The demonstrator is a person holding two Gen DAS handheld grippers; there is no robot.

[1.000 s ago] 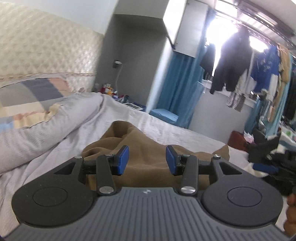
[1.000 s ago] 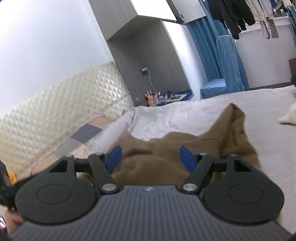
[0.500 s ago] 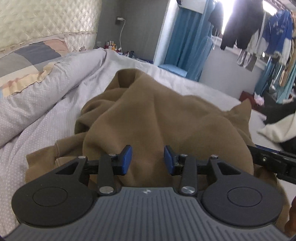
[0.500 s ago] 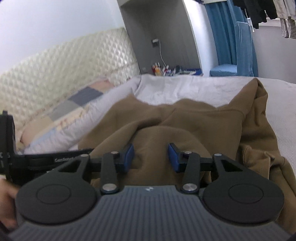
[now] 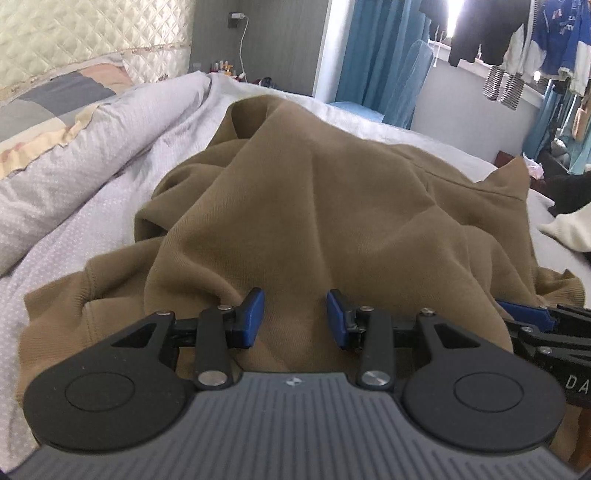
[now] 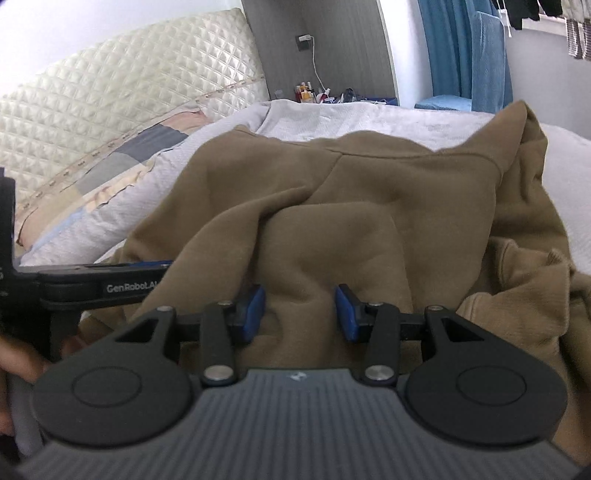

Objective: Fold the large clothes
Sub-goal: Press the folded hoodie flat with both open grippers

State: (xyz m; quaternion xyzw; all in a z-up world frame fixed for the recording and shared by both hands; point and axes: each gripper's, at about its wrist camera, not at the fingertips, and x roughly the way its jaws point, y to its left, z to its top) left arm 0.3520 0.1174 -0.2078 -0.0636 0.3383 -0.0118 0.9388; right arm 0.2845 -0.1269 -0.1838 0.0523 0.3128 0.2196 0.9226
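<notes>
A large brown sweatshirt (image 5: 325,206) lies rumpled on the bed; it also fills the right wrist view (image 6: 369,206). My left gripper (image 5: 295,317) is open, its blue pads just above the near edge of the cloth. My right gripper (image 6: 300,314) is open too, low over a fold of the same cloth. Neither holds anything. The right gripper's finger shows at the right edge of the left wrist view (image 5: 532,317). The left gripper's body shows at the left of the right wrist view (image 6: 92,284).
The bed sheet (image 5: 74,236) is pale lilac, with a rolled duvet (image 5: 92,155) and a patchwork pillow (image 6: 122,166) by the quilted headboard (image 6: 110,96). A white garment (image 5: 569,229) lies at the right. Blue curtains and hanging clothes (image 5: 476,33) stand beyond the bed.
Both grippers have come down and forward from above the bed to just over the sweatshirt's near edge. The right gripper's jaws narrowed half a second ago and have since widened a little.
</notes>
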